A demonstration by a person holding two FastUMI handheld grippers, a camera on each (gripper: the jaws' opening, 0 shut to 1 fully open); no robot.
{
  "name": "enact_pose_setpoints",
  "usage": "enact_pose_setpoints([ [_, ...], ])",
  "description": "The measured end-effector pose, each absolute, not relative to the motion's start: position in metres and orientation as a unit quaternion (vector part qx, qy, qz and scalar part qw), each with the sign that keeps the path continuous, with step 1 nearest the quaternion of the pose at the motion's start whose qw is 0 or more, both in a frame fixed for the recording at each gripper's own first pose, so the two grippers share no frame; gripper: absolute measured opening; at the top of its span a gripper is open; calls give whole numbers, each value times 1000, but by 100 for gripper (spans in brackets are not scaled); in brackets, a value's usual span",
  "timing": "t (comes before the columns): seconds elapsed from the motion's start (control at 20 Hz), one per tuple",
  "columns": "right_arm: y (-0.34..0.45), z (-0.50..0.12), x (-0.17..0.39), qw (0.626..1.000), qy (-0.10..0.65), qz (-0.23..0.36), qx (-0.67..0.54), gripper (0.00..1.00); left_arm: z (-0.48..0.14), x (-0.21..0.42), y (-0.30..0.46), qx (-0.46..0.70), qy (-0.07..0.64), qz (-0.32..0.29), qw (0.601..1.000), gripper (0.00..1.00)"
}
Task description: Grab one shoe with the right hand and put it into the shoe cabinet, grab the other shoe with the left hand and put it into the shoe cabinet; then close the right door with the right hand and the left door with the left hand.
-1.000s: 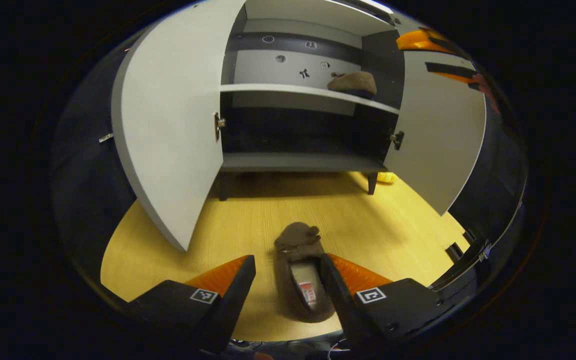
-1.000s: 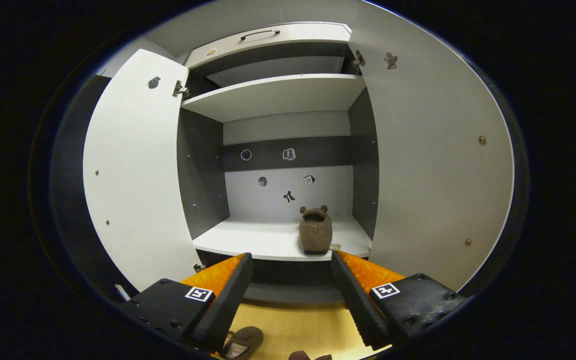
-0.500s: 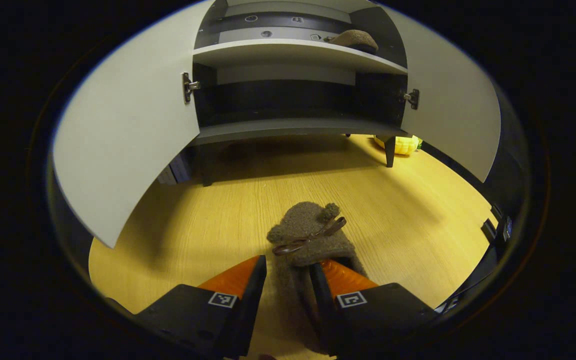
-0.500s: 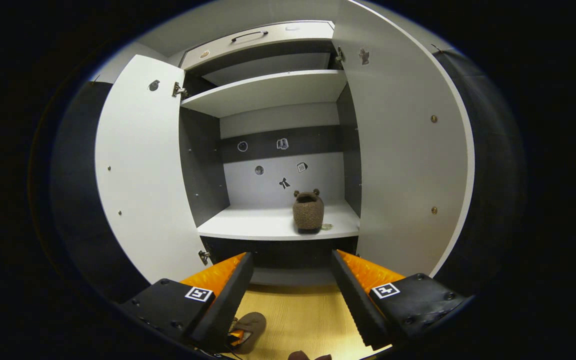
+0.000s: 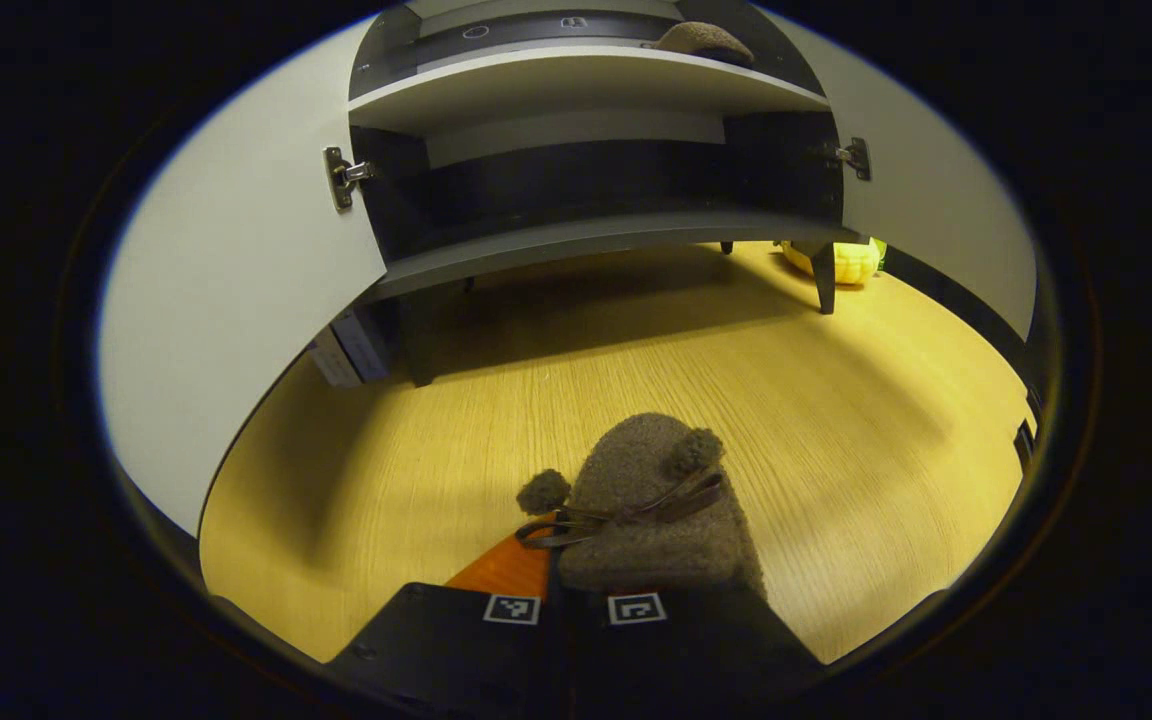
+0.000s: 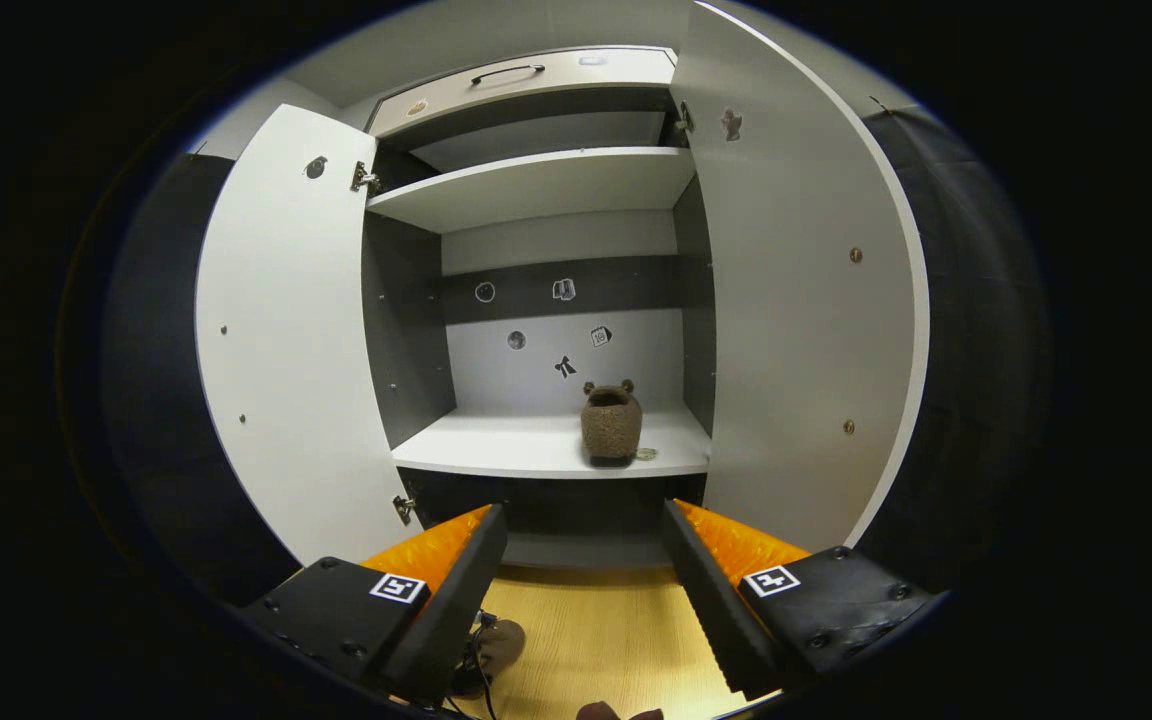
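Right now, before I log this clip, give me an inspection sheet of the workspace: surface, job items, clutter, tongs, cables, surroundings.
Surface: wooden floor, bare where visible.
Job's things: one brown slipper stands on the cabinet's middle shelf; the second slipper is on the floor at the left tongs. Left door and right door both open.
Clutter: a yellow object on the floor beside a cabinet leg; stickers on the back panel.
Tongs: left tongs closed on the second slipper; right tongs open, holding nothing, facing the cabinet.
Cables: thin wires low in the right gripper view.
Surroundings: dark booth wall.
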State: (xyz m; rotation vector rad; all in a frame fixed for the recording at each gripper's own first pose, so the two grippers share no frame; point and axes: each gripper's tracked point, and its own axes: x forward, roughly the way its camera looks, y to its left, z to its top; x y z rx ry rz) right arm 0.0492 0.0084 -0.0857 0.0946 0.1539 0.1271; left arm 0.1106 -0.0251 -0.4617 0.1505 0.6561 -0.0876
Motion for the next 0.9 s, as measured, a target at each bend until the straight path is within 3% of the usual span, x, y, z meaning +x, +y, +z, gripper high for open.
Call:
enact_pose_setpoints([
  [0.25, 5, -89, 48, 994, 79, 62, 43, 100, -427, 99, -21, 59, 325, -42, 943, 7],
  [0.9, -7, -102, 37, 994, 77, 57, 51, 99, -220, 97, -10, 1, 264, 9, 964, 7],
])
